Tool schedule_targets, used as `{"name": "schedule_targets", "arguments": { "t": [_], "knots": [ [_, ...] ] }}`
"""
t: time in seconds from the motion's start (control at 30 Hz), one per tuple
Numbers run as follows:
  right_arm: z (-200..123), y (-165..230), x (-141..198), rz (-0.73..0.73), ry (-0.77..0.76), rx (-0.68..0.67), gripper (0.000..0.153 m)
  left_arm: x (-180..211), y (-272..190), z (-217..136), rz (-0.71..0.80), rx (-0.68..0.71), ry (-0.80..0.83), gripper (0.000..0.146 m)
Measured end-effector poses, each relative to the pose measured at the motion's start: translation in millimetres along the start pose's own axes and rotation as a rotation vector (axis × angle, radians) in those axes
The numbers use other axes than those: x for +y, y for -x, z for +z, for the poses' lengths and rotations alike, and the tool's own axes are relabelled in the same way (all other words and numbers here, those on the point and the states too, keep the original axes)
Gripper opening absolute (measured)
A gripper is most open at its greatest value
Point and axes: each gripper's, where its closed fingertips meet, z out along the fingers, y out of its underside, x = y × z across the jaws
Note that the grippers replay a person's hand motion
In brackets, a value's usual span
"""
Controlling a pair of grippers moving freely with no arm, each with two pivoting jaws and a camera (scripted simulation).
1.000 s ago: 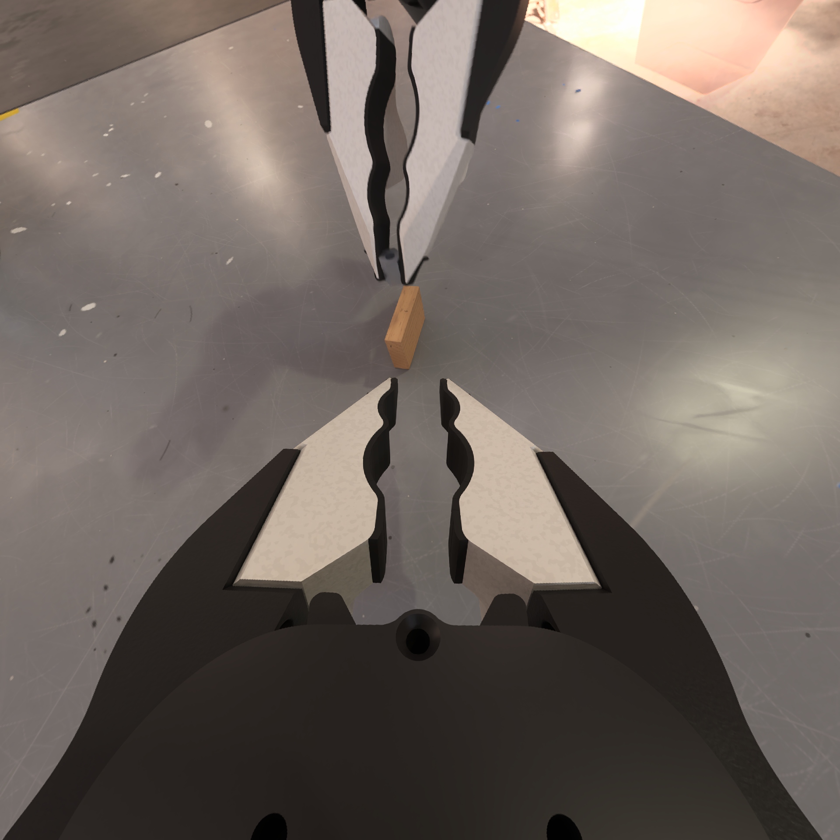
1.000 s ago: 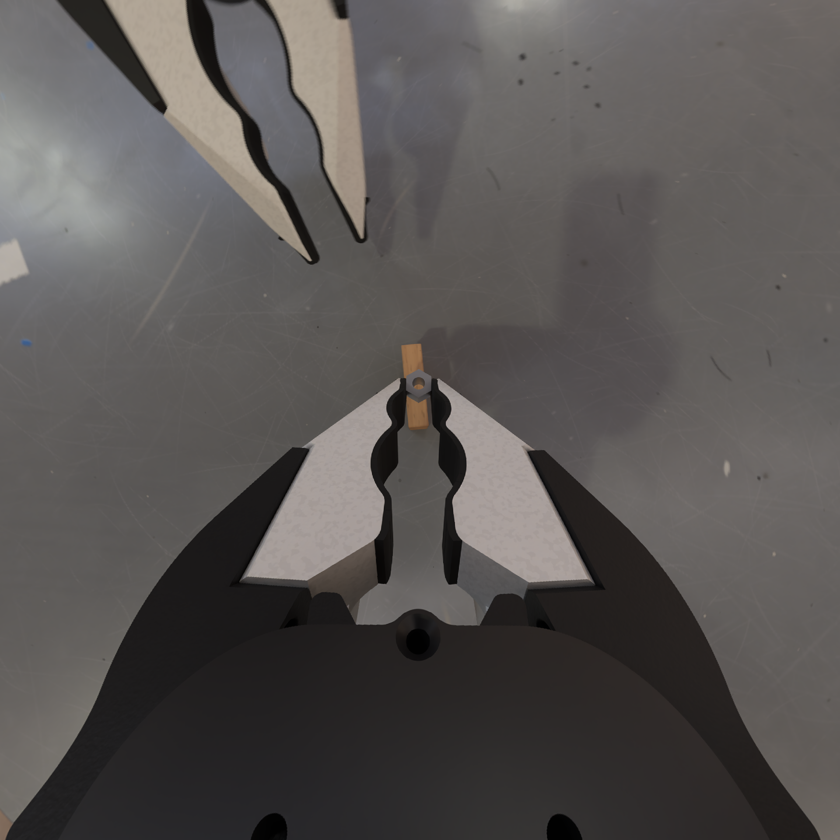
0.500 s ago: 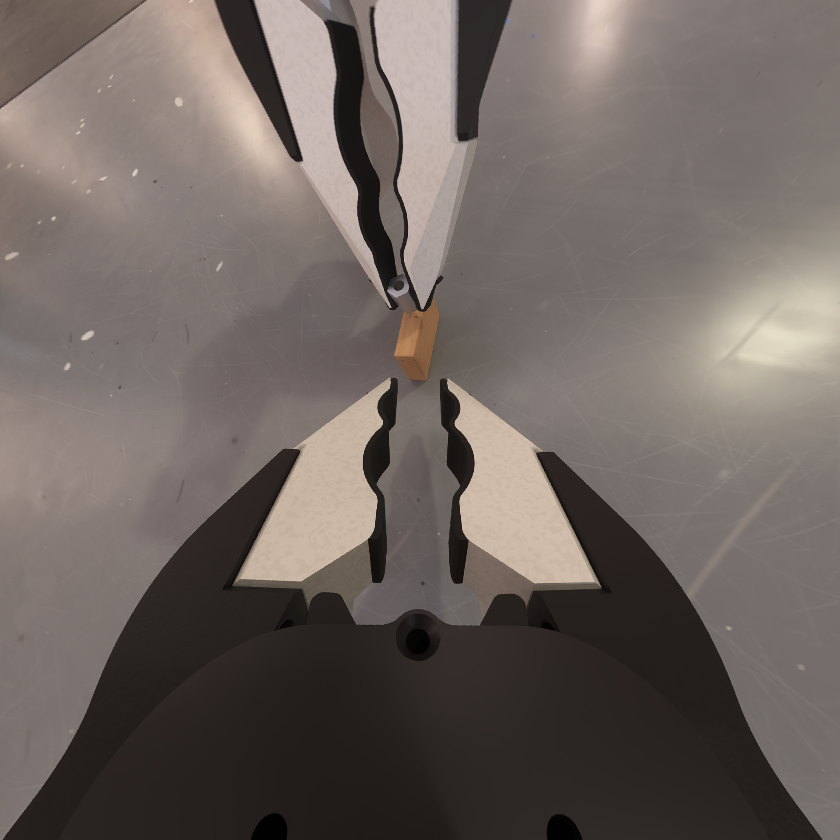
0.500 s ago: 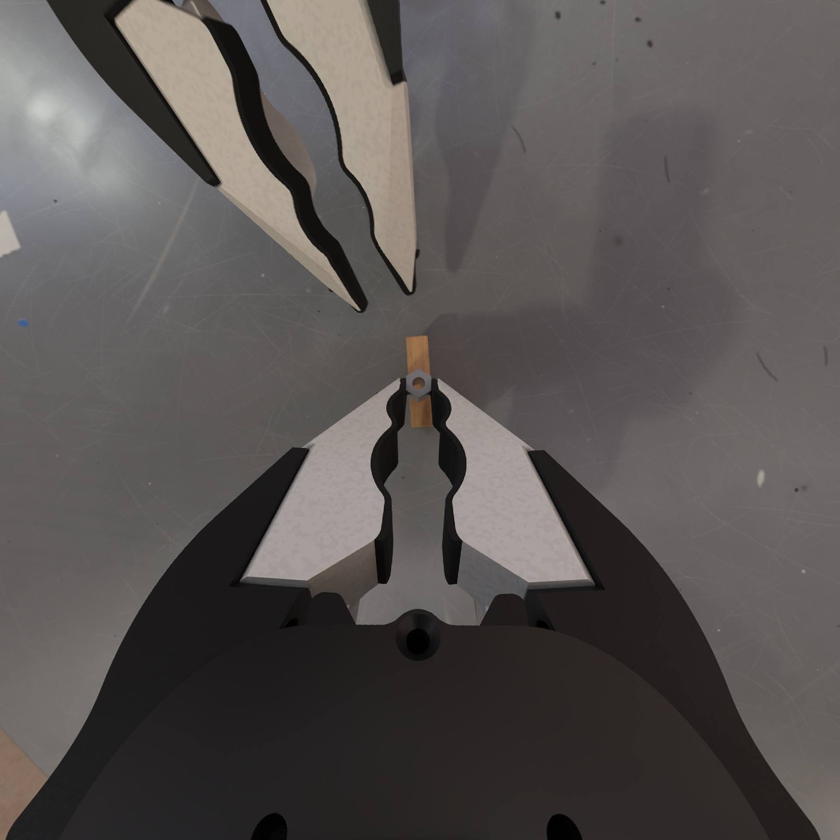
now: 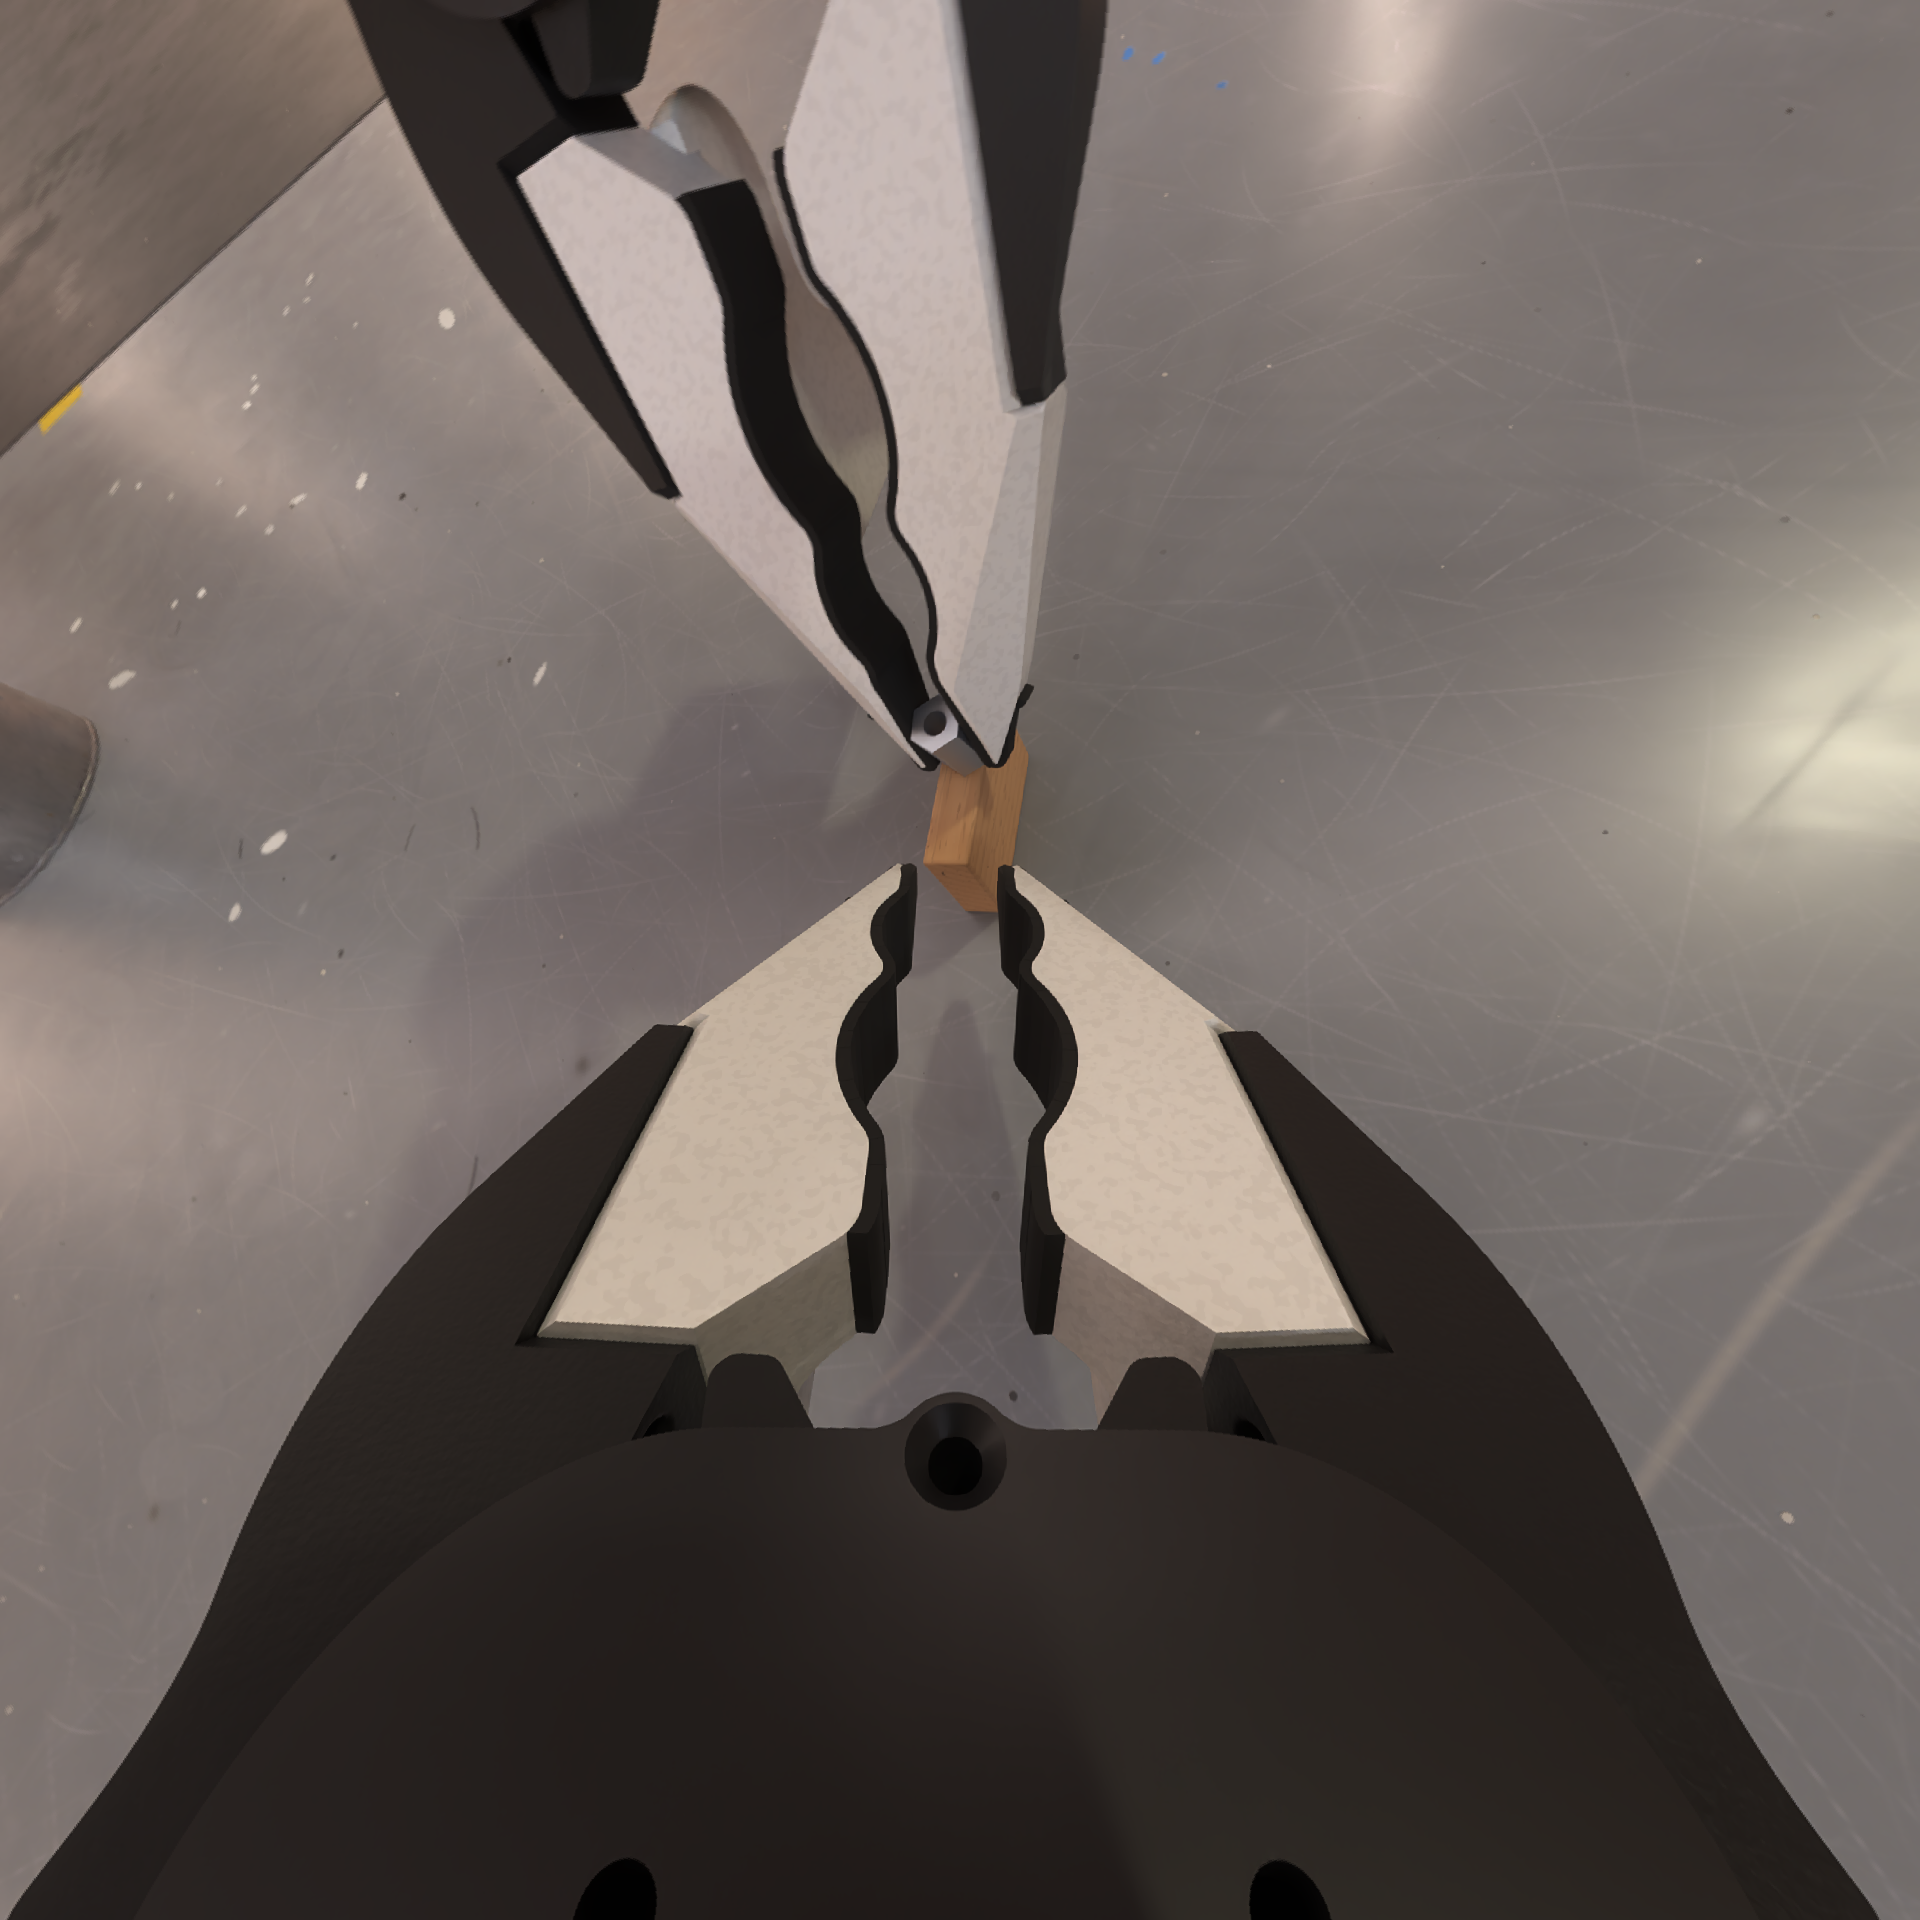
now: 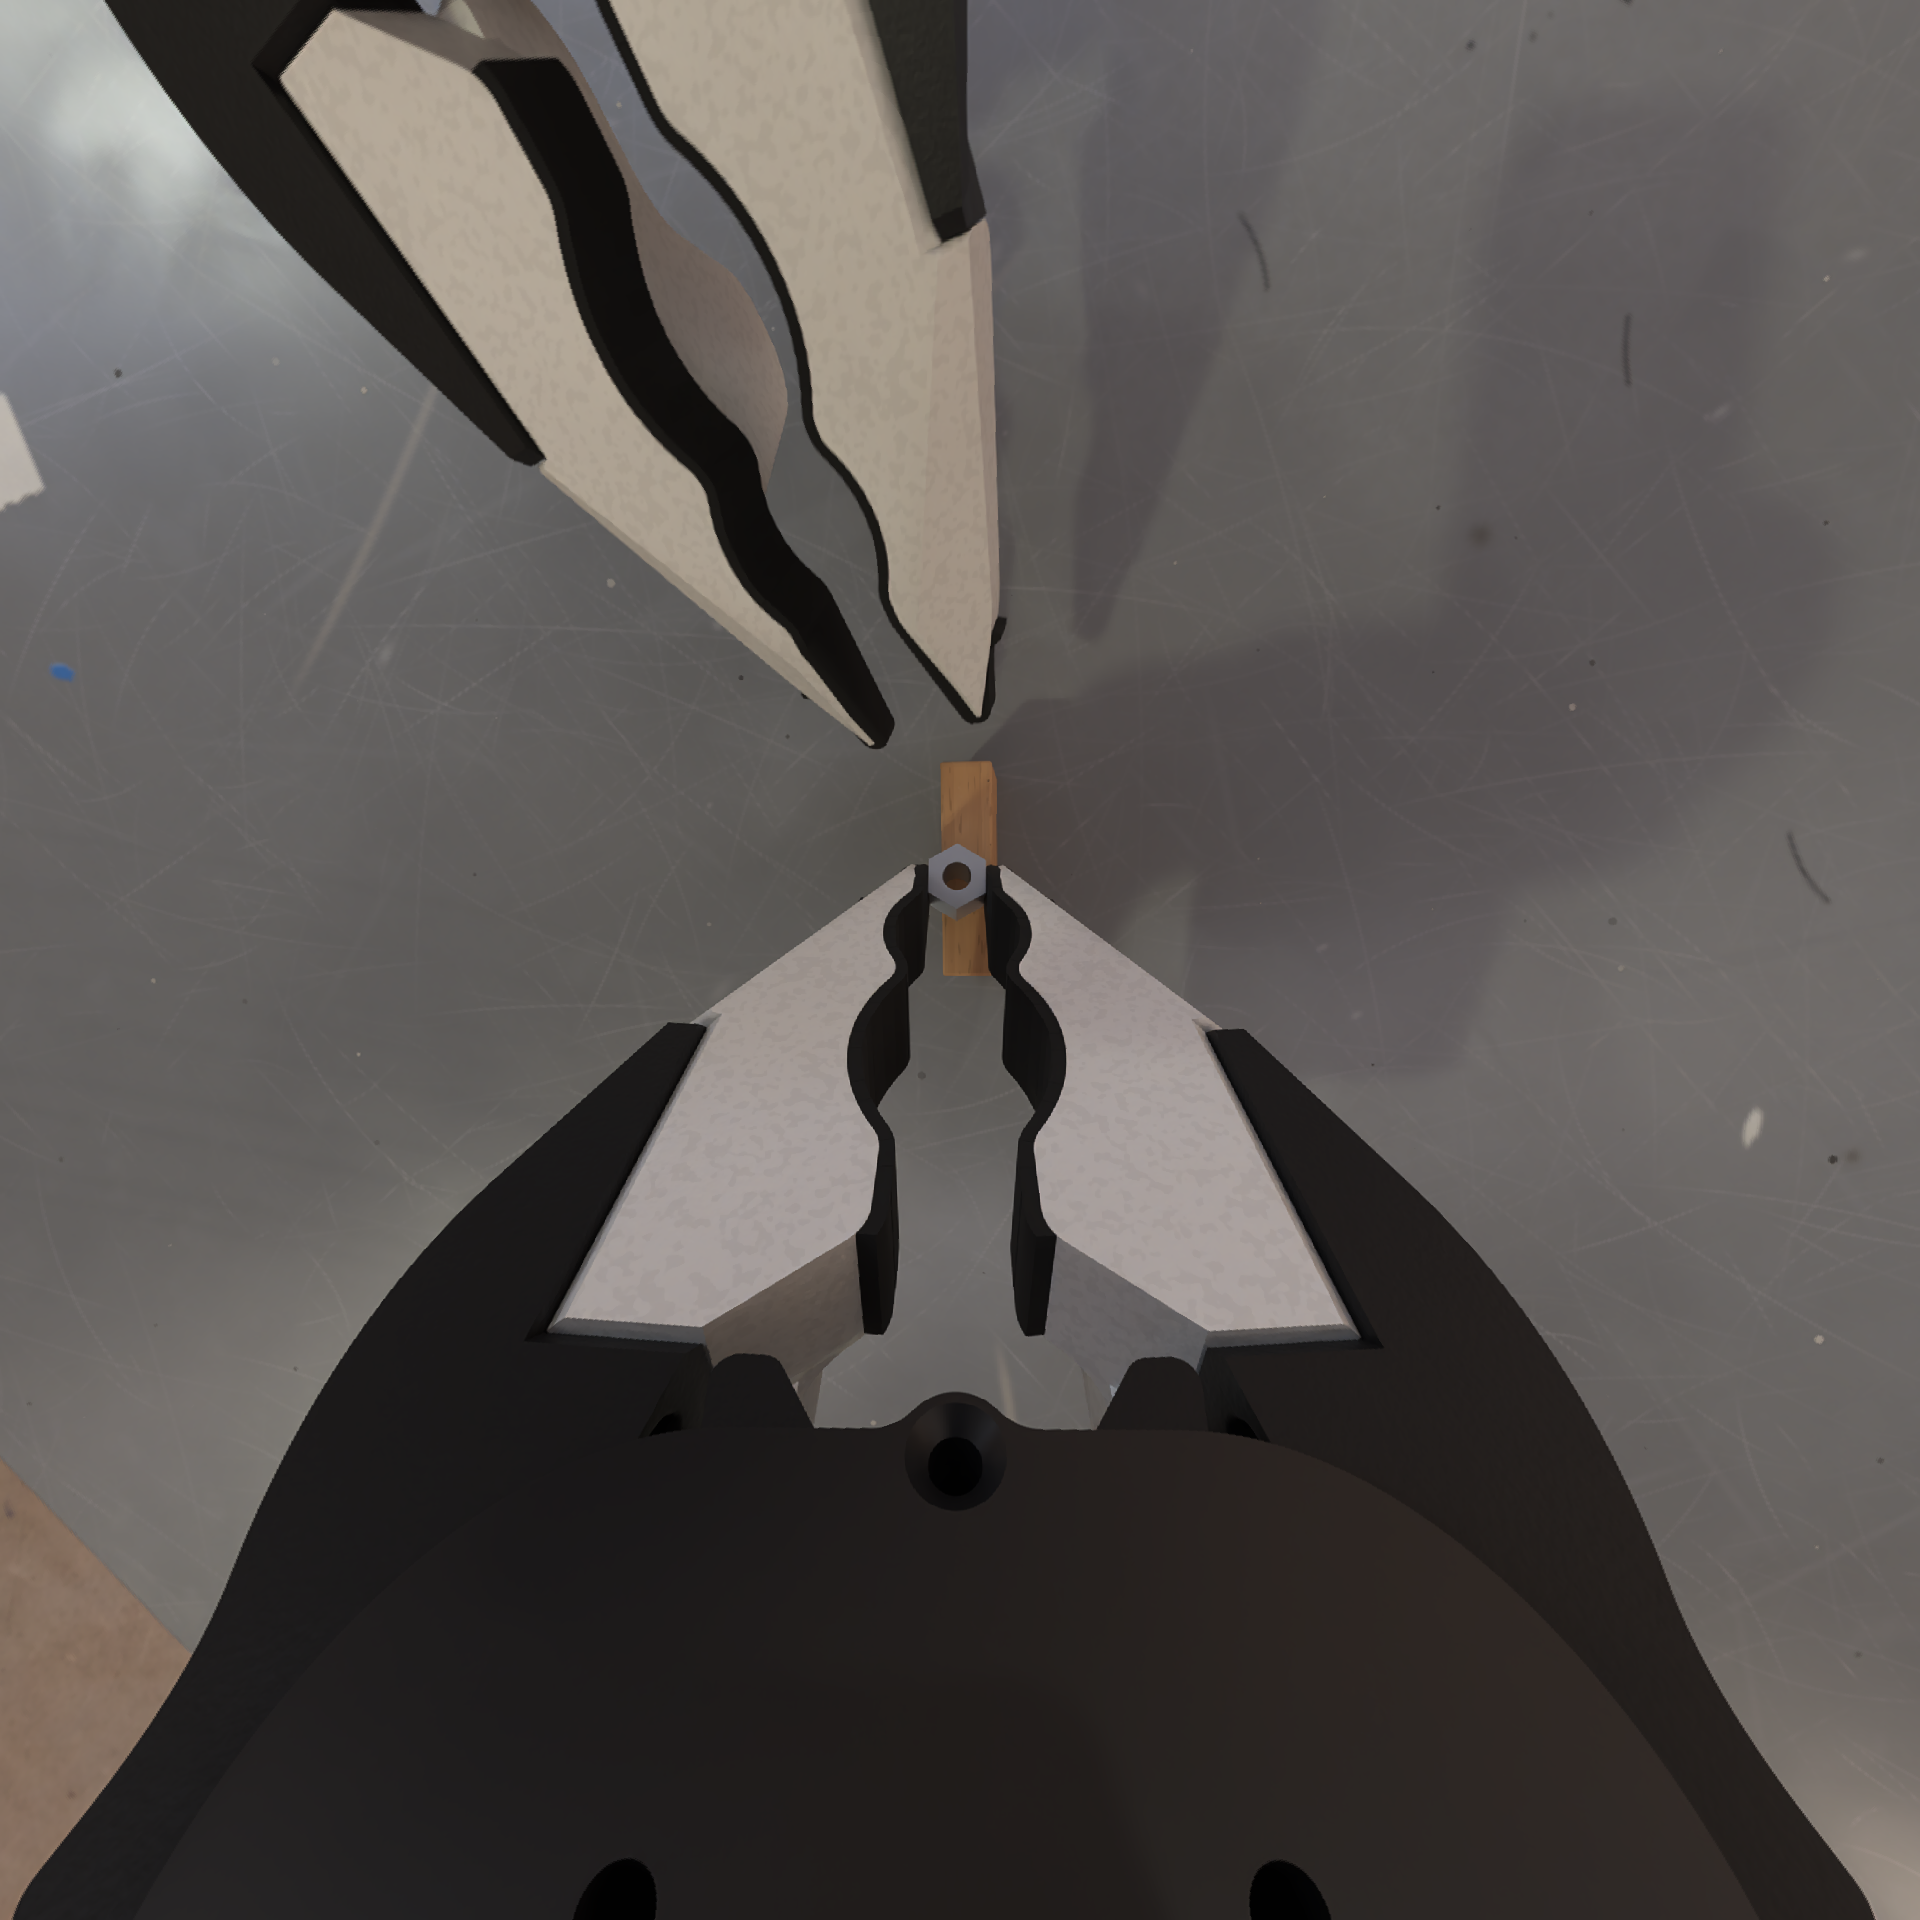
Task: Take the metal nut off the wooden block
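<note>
A small wooden block (image 5: 977,831) lies on the grey metal table (image 5: 1455,727). My right gripper (image 6: 956,875) is shut on the metal nut (image 6: 956,878) and holds it right over the block (image 6: 968,805). I cannot tell whether the nut touches the wood. In the left wrist view the right gripper (image 5: 956,750) comes down from the top with the nut (image 5: 935,722) at its tips. My left gripper (image 5: 954,878) is open, its tips on either side of the block's near end. It also shows in the right wrist view (image 6: 928,727), just beyond the block.
The table's edge runs across the upper left in the left wrist view, with the floor (image 5: 125,156) beyond it. A grey object (image 5: 42,790) sits at the left border. Tan floor (image 6: 62,1558) shows at the lower left of the right wrist view.
My left gripper has moved in toward the block, so its tips now flank the near end. The right gripper stays shut on the nut over the block.
</note>
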Motion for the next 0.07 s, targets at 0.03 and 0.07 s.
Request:
{"name": "schedule_targets", "arguments": {
  "t": [0.03,0.07],
  "knots": [
    [0.0,0.0,0.0,0.001,0.004,-0.001,0.010,-0.7,-0.6,0.6,0.012,-0.001,0.002,0.015],
    [0.0,-0.1,0.0,0.003,0.008,0.000,0.010,-1.0,-1.3,1.3,0.022,0.001,0.004,0.015]
  ]
}}
